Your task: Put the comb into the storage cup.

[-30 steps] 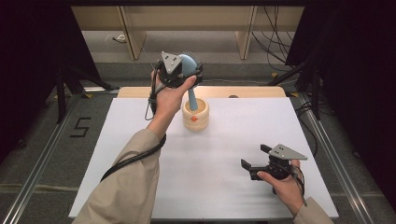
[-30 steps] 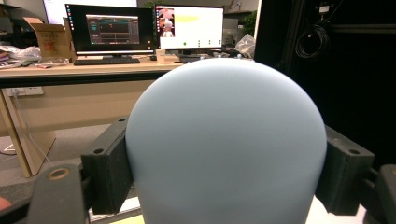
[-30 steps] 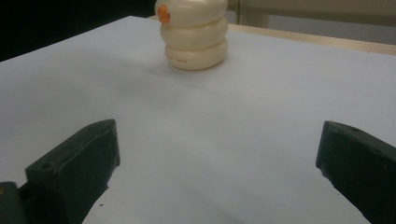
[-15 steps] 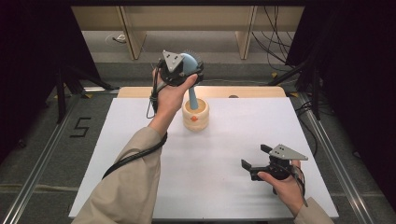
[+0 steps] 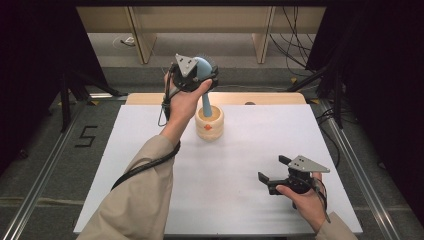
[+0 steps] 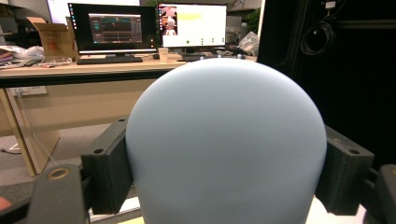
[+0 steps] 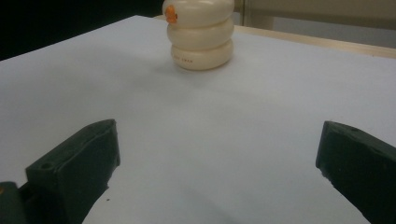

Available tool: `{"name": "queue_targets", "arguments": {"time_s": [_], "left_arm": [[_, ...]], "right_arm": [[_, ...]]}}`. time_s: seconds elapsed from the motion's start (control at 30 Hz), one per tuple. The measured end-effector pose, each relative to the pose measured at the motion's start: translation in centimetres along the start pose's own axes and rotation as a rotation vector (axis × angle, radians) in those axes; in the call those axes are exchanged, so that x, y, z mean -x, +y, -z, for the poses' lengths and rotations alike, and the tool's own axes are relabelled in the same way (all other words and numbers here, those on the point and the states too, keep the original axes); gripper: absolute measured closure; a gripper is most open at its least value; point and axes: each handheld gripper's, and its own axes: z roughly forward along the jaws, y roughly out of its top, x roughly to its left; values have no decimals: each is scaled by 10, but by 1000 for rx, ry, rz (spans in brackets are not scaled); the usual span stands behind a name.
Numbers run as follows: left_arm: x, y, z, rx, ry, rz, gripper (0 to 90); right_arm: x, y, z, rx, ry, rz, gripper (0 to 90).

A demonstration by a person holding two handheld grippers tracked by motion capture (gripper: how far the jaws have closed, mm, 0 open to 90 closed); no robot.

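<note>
Both jaws of the left gripper (image 5: pixel 197 75) pinch the blue brush (image 6: pixel 226 144) standing in the cream holder (image 5: pixel 209 122), while the right gripper (image 5: pixel 274 181) rests on the table (image 5: pixel 240 190), jaws spread.

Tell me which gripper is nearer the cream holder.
Left. The left gripper is just above the cream holder, clamped on the blue brush standing in it. The right gripper rests open near the table's front right.

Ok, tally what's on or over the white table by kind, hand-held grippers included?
Blue brush: 1
Cream ribbed holder: 1
Hand-held grippers: 2, left clamped on the brush head, right open
Total: 4
</note>
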Motion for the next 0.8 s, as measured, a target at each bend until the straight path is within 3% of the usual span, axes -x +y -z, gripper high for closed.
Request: {"name": "queue_targets", "arguments": {"time_s": [0.8], "left_arm": [[3, -7, -5, -9, -5, -10, 197]], "right_arm": [[2, -2, 6, -3, -1, 15, 5]]}}
